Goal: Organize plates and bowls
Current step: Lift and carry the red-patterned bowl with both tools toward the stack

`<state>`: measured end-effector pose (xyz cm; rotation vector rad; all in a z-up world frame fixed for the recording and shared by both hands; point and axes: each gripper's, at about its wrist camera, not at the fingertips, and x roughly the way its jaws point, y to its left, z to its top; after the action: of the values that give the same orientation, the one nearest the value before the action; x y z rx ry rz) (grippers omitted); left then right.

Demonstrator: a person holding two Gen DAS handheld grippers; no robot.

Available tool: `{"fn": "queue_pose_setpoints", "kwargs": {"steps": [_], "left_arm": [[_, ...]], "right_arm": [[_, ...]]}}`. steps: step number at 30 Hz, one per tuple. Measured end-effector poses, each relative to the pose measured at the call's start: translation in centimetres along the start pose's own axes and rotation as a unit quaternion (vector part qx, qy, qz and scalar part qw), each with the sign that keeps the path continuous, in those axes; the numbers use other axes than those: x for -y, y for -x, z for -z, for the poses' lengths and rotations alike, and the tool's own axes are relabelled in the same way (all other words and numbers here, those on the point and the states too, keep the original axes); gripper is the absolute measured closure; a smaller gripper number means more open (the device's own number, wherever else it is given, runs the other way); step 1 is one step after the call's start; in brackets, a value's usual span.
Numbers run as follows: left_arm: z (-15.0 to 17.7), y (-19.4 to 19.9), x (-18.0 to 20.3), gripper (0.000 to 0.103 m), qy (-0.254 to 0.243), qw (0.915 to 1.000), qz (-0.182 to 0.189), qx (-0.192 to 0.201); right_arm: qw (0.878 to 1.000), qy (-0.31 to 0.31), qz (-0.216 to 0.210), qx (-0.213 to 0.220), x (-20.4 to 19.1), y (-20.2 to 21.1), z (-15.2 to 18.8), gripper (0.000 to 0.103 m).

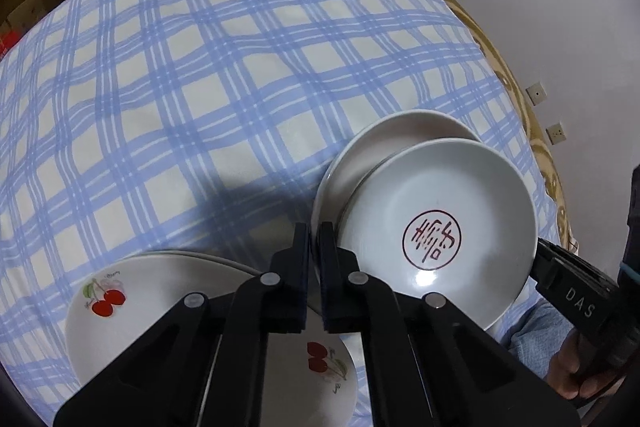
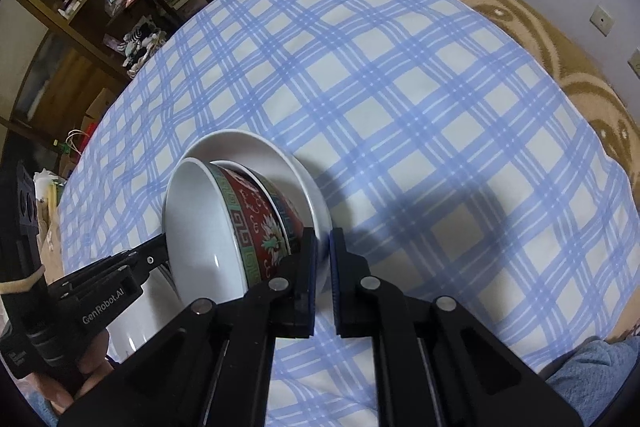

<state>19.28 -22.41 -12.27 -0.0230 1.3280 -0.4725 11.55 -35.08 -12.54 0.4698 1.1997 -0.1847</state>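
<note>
Your left wrist camera sits just behind the left gripper (image 1: 315, 239) and looks forward and down along its fingers onto the checked tablecloth (image 1: 208, 75), close to the dishes. Your right wrist camera is mounted the same way behind the right gripper (image 2: 324, 247), also tilted down at close range. Both views share the tablecloth (image 2: 400, 87), the tilted bowl (image 1: 440, 227) (image 2: 208, 227) and the white plate (image 1: 384, 147) (image 2: 280, 163) beneath it. Each camera sees the opposite gripper: the right one enters the left view from the right edge, the left one enters the right view from the left edge.
</note>
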Motion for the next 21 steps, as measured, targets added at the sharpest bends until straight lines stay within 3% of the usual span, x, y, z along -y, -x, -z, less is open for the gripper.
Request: {"fn": "queue_pose_setpoints", "kwargs": {"steps": [4,21], "left_arm": [[0.17,-0.11,0.39,0.100,-0.011,0.9998,-0.017,0.007],[-0.04,-0.21,-0.26,0.100,0.005,1.0000,-0.001,0.007]], "right_arm": [[1.000,-0.002,0.004,0.002,-0.32,0.04,-0.04,0.093],[1.000,-0.025,0.001,0.002,-0.02,-0.34,-0.35,0.093]]}}
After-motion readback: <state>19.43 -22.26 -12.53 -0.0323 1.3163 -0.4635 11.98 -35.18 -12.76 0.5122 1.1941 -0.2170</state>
